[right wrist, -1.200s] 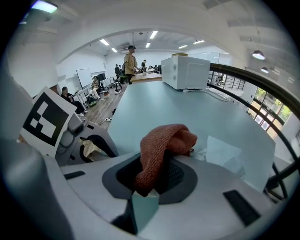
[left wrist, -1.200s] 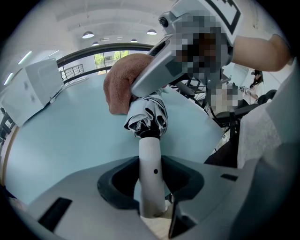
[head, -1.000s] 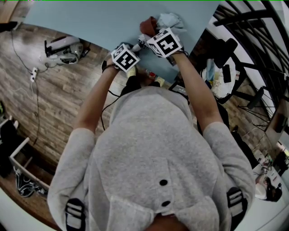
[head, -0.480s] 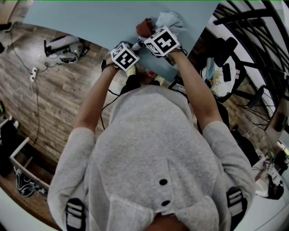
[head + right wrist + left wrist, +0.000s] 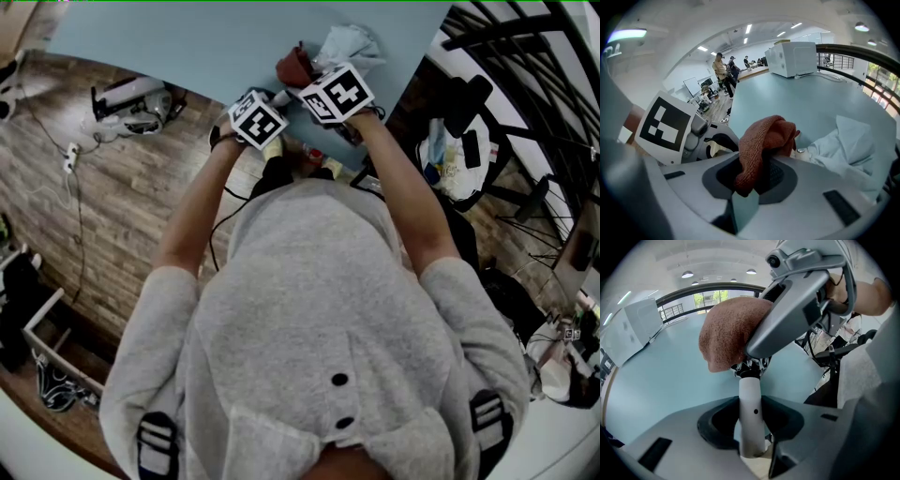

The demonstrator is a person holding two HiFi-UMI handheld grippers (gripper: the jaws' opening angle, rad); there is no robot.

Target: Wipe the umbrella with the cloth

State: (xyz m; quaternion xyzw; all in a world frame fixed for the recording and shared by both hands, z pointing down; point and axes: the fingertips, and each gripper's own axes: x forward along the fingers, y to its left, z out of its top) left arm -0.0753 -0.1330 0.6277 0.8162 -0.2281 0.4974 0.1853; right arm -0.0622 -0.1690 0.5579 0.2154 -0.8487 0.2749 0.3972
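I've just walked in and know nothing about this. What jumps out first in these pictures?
First, the rust-red cloth, clamped in the right tongs and held over the pale blue table. Next, the white umbrella handle, gripped in the left tongs, with the crumpled pale umbrella fabric lying on the table just beyond the cloth.

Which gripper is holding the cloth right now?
The right gripper: its jaws clamp the rust-brown cloth. The left gripper is closed on the umbrella's white handle instead.
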